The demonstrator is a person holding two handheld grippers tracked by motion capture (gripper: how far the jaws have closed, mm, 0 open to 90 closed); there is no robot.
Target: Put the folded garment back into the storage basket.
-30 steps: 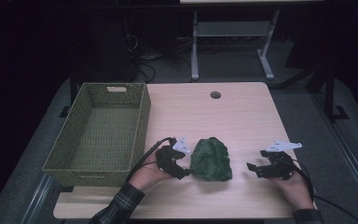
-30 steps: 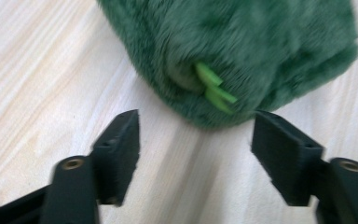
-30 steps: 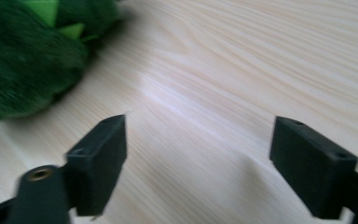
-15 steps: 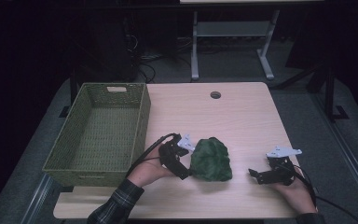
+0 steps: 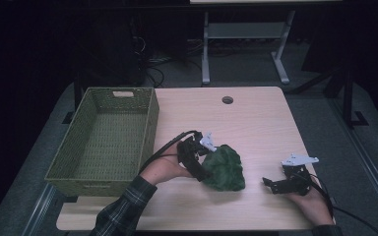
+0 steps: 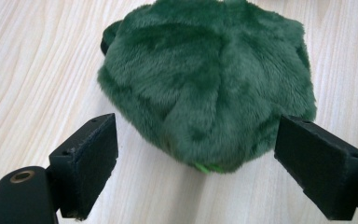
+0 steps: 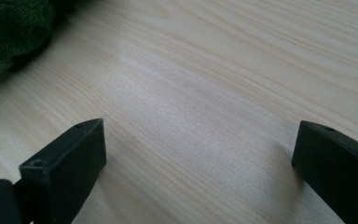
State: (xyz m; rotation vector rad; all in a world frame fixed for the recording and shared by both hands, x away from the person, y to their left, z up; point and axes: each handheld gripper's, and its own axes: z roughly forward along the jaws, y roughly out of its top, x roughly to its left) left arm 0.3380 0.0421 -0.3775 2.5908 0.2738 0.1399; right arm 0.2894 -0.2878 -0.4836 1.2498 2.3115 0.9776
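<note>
High view: green plush toy [image 5: 223,168] lying on table [image 5: 256,123] at lower centre, basket [image 5: 103,142] at left holding nothing. Left gripper [image 5: 203,158] reaching over toy, jaws just been opening, now wide, toy between but unpressed. Right gripper [image 5: 271,184] idling wide at lower right. Grasp and move into basket remaining.

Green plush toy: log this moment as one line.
left hand-held gripper: jaws just opened, astride fuzzy dark green plush toy, not gripping | right hand-held gripper: open over bare table | green woven basket: empty
</note>
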